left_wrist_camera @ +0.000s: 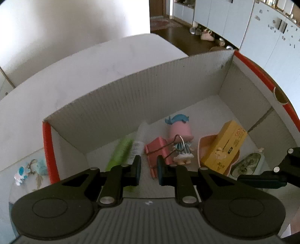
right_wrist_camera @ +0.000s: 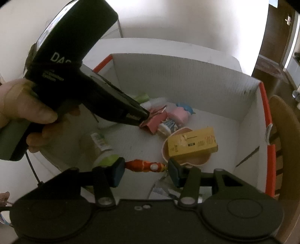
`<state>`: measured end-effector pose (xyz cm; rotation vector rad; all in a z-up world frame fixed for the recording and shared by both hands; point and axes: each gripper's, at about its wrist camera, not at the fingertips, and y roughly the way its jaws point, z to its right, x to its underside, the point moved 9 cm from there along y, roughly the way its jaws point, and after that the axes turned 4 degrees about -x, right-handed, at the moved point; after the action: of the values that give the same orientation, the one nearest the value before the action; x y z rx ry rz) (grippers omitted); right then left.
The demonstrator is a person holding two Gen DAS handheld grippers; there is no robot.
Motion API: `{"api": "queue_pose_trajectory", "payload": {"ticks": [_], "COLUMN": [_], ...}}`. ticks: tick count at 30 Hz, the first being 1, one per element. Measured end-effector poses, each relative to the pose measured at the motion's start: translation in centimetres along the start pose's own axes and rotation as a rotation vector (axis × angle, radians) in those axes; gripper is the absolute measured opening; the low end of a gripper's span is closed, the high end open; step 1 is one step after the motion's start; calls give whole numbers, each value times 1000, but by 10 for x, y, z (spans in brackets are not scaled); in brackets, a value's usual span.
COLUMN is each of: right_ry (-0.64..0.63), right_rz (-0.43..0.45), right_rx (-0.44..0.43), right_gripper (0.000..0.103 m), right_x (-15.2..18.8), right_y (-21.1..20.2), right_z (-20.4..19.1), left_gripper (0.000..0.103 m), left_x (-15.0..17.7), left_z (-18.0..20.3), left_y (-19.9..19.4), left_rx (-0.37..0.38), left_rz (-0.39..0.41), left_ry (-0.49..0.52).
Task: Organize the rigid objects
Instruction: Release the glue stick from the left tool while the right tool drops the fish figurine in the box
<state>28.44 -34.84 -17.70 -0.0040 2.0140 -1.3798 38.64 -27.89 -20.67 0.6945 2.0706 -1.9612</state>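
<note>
A white cardboard box (left_wrist_camera: 131, 97) with red edges sits on a white desk (left_wrist_camera: 93, 62); beyond lie dark wood floor (left_wrist_camera: 187, 41) and pale cabinets (left_wrist_camera: 225, 16). Inside the box, the left gripper (left_wrist_camera: 149, 167) pinches a pink clip (right_wrist_camera: 155, 120), while the right gripper (right_wrist_camera: 145, 169) clasps a red figure (right_wrist_camera: 144, 166).

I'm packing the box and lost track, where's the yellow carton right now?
The yellow carton is inside the white box, on its right side in the left wrist view, leaning on a pink dish beside the pink doll.
</note>
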Motion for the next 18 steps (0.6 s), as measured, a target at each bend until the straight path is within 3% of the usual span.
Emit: {"api": "queue_pose_trajectory", "payload": {"ticks": [4, 8, 18], "right_ry": [25, 48, 75], "right_rz": [1, 16, 55], "right_rx": [-8, -12, -25], "right_gripper": [52, 63, 64], "right_x": [1, 0, -4], "right_y": [-1, -5, -22], "right_z": [4, 8, 7], "left_gripper": [18, 18, 18], "left_x": [1, 2, 2], "left_z": [-1, -4, -4], "left_y": [4, 3, -15], "left_rx": [3, 13, 19], "left_rz": [-33, -50, -28], "left_ry": [-12, -44, -53]}}
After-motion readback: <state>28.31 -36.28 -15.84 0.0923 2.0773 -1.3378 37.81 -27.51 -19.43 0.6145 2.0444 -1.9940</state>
